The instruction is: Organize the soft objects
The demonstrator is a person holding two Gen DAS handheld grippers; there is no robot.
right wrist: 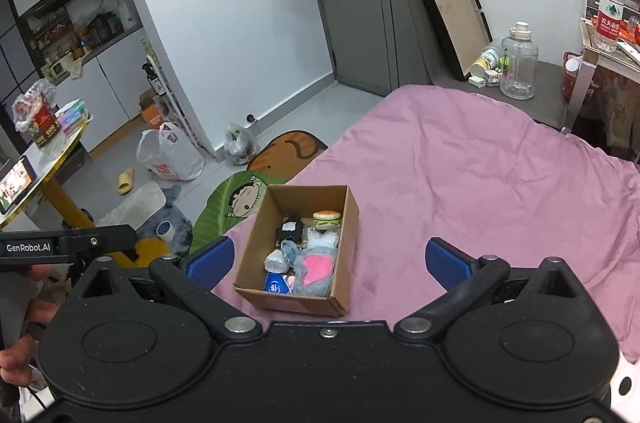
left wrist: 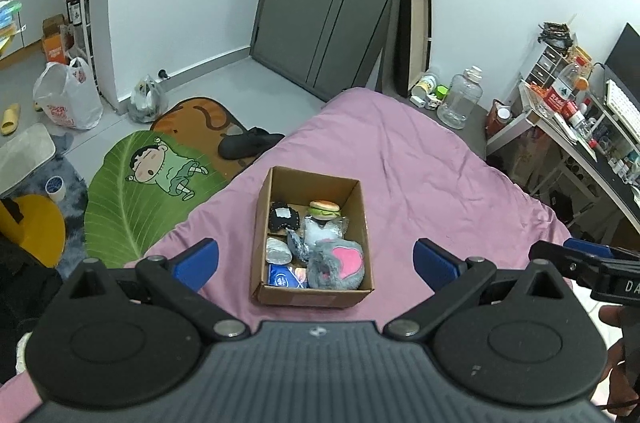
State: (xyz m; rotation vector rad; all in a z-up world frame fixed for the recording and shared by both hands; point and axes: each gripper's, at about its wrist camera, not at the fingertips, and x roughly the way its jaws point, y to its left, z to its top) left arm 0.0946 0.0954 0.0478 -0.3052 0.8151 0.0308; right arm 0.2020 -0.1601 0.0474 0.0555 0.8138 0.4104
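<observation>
A brown cardboard box (left wrist: pixel 357 219) stands on the pink bedspread (left wrist: pixel 420 159), near the bed's left edge. Inside lie a grey plush with a pink heart (left wrist: pixel 340 263), a small burger toy (left wrist: pixel 325 210), a black pouch (left wrist: pixel 283 216), clear plastic bags (left wrist: pixel 322 231) and a blue pack (left wrist: pixel 283 278). My left gripper (left wrist: pixel 316 265) is open and empty, held above the box's near side. My right gripper (right wrist: pixel 329 263) is open and empty, also above the box (right wrist: pixel 343 247), with the grey plush (right wrist: pixel 314 271) between its fingers in view.
A green leaf rug (left wrist: pixel 136 191) and an orange cat rug (left wrist: pixel 196 119) lie on the floor left of the bed. Plastic bags (left wrist: pixel 66 95) sit by the wall. A large clear jug (left wrist: pixel 460 99) and a cluttered desk (left wrist: pixel 580 127) stand right of the bed.
</observation>
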